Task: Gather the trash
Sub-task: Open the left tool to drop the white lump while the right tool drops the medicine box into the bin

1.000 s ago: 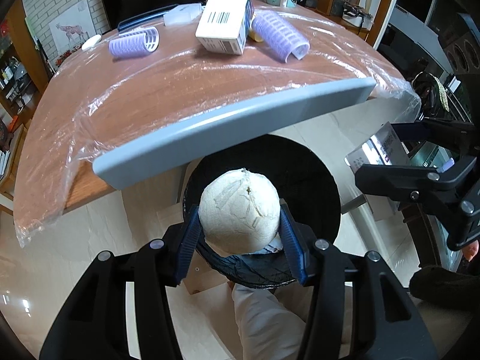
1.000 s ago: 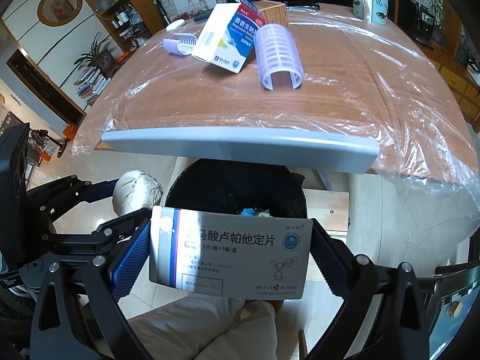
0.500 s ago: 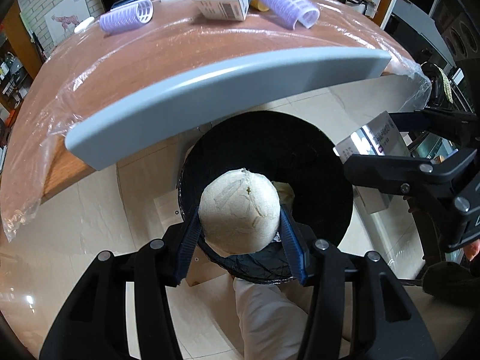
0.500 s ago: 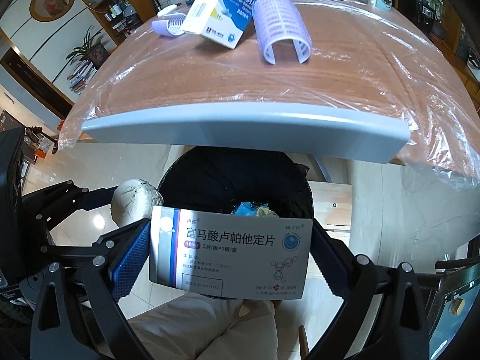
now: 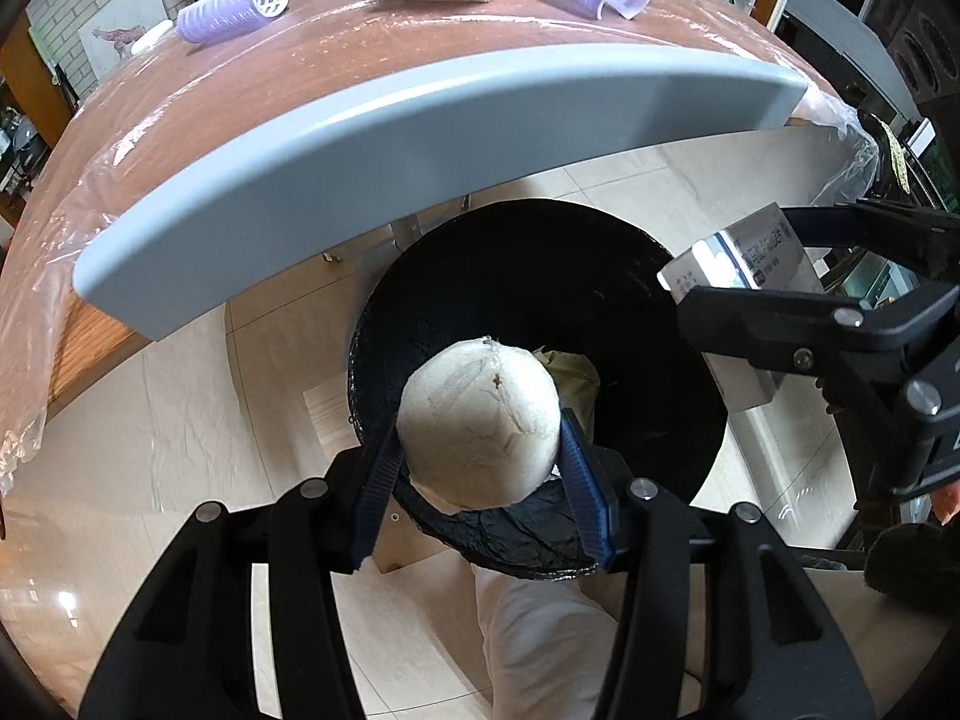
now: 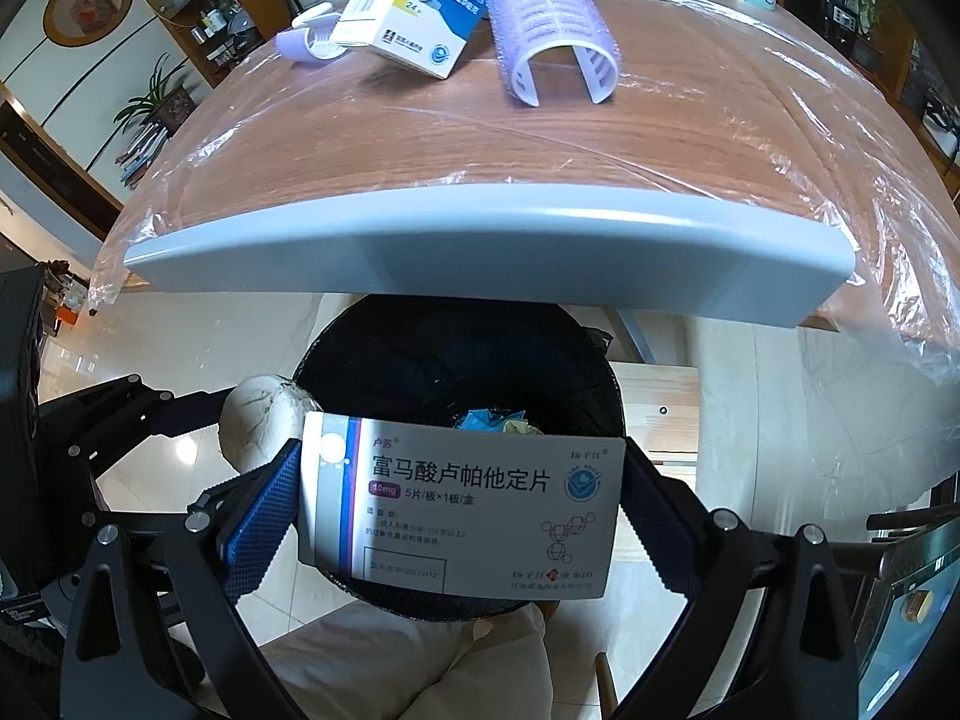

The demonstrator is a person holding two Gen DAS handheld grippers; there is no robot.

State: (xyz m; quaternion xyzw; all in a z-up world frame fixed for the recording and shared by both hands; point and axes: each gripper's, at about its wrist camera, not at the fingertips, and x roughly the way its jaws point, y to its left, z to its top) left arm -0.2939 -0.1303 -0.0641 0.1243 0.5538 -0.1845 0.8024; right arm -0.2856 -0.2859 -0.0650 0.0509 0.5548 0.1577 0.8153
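Both hands are over the bin point(image 5: 654, 324) now, the black-lined one on the floor just under the table edge point(image 5: 420, 138). The left gripper point(image 5: 480, 456) has its jaws closed snugly on a crumpled white paper ball point(image 5: 480, 420), blue pads pressed against either side. That ball sits over the near rim of the bin, with the open mouth ahead and below the fingers. The right gripper point(image 6: 459, 510) is clamped on a flat medicine box point(image 6: 462, 510), held by its short ends, so the long axis runs crosswise from pad to pad. Printed face to the camera, it hangs above the near half of the opening, with some blue and yellowish scraps point(image 6: 498, 420) already down inside.

Here's what matters: the bin lies straight beneath both loads, the box nearer the middle, the ball closer to the lip. A drop looks close. I'd judge the ball wants a nudge forward so it clears the rim. More packaging point(image 6: 414, 6) and purple rollers point(image 6: 552, 24) wait on the table.
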